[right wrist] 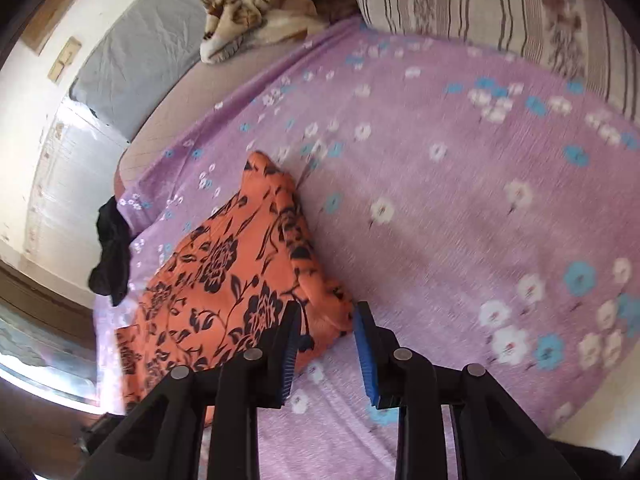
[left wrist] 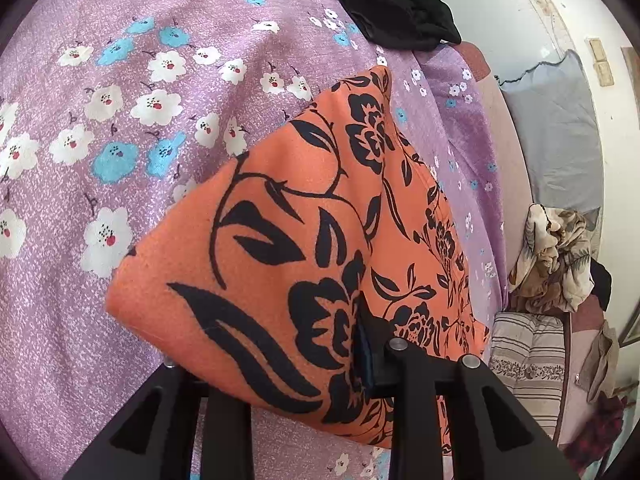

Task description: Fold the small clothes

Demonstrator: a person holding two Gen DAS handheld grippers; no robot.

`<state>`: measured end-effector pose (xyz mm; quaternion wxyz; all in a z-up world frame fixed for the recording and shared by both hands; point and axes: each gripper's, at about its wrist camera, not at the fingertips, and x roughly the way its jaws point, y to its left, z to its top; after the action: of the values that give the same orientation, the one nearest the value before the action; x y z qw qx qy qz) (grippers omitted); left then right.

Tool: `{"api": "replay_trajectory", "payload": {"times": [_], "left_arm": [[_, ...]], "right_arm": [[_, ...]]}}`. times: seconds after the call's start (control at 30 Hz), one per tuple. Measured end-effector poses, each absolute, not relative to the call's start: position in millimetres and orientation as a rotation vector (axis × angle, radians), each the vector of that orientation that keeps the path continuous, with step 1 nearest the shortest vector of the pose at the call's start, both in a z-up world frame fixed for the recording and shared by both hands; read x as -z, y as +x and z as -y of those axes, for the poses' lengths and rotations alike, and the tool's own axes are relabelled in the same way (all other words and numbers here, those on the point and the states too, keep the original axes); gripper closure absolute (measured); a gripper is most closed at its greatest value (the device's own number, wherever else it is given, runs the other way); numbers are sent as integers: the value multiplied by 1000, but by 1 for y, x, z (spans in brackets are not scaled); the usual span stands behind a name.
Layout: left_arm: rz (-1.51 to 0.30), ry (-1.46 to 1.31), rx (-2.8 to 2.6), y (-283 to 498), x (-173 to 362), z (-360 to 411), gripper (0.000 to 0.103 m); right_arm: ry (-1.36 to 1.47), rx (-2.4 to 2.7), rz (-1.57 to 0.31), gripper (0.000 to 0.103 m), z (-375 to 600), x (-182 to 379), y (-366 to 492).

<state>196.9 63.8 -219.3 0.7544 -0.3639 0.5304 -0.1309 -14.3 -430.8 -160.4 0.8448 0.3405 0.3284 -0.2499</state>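
One orange garment (right wrist: 224,276) beside right claw (right wrist: 326,320)

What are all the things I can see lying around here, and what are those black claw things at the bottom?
Bedsheet: one, purple with white and blue flowers, spread over the bed.
Floral garment: one, orange with black flowers, on the sheet, draped over the left gripper.
Black garment: one, crumpled at the sheet's edge.
Patterned cloth: one, beige and brown, bunched beyond the sheet.
Striped pillow: one, cream and brown, at the bed's end.
Grey mattress: one, by the wall.
Left gripper: black, partly hidden under the orange cloth.
Right gripper: black with blue pads, open, at the garment's corner.
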Motion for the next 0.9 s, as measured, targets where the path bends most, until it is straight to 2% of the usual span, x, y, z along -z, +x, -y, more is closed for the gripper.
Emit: {"api": "replay_trajectory", "payload": {"times": [0.17,0.33,0.43,0.5,0.57,0.73,0.9], "left_arm": [[-1151,-801,275,197,221,-63,72],[-1147,-779,281,198,221,-60,71],[-1152,-784,290,201,223,-59,70],[-1154,-787,299,204,223,-58,65],[-1151,-783,311,206,222,-56,60],[-1135,-686,304,208,215,-42,56],[-1100,-537,281,206,210,-28,60]], "right_arm": [[515,292,-739,72,372,138,64],[450,135,-897,73,317,171,167],[469,122,-915,74,303,190,207],[473,105,-922,74,296,199,228],[468,78,-1011,74,289,219,250],[396,79,-1033,74,283,218,253],[393,28,-1000,74,288,191,222]]}}
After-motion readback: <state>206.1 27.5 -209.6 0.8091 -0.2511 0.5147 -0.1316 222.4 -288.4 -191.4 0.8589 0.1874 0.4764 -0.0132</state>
